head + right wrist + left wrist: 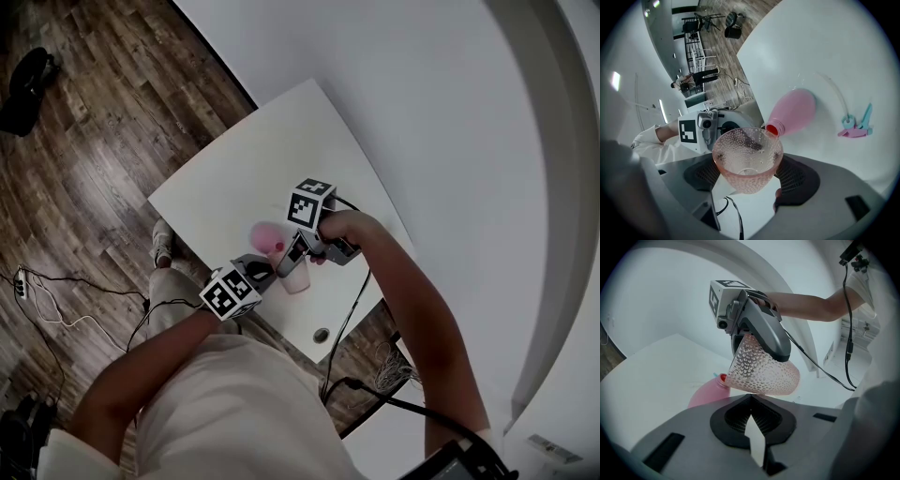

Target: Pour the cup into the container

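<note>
My right gripper (749, 173) is shut on a dimpled pinkish glass cup (747, 159), gripped near its base. In the left gripper view the cup (761, 371) is tipped, its rim down and left, close over the red mouth of a pink bottle (705, 392). The bottle (794, 110) rests on the white table (234, 178), and the cup looks nearly empty. My left gripper (754, 427) sits just before the bottle. Its jaws are together with only a white sliver between them, and the bottle is not in them. In the head view both grippers (258, 274) (292, 262) meet near the table's front edge.
A small teal and pink clip-like piece (855, 126) lies on the table to the bottle's right, beside a thin clear curved strip (834, 93). A round cable hole (322, 335) sits near the table's front corner. Cables (352, 319) hang off that edge over wood floor (84, 141).
</note>
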The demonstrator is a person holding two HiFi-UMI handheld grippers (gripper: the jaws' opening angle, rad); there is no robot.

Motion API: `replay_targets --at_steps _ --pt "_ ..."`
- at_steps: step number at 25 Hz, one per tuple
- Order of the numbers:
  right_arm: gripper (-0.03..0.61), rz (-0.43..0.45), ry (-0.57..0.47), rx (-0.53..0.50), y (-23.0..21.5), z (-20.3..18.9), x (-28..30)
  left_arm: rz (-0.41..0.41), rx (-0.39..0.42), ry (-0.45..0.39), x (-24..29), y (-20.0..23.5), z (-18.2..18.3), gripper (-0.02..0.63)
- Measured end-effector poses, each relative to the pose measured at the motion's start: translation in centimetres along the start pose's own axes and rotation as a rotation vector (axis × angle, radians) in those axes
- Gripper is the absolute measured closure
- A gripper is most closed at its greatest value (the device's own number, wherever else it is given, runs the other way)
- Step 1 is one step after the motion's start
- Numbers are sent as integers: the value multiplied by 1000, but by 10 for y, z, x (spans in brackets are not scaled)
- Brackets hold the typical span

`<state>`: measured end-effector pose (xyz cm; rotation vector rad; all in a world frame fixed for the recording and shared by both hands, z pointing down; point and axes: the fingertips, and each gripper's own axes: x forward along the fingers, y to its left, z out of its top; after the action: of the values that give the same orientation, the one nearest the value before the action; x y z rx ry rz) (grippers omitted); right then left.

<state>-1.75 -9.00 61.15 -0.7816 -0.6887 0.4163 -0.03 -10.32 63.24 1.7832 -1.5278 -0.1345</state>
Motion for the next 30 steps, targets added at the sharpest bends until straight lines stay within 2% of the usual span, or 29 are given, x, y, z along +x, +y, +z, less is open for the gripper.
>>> replay_targets --at_steps 30 --pt "209 40 -30 8 -4 3 3 -1 9 17 5 0 -5 603"
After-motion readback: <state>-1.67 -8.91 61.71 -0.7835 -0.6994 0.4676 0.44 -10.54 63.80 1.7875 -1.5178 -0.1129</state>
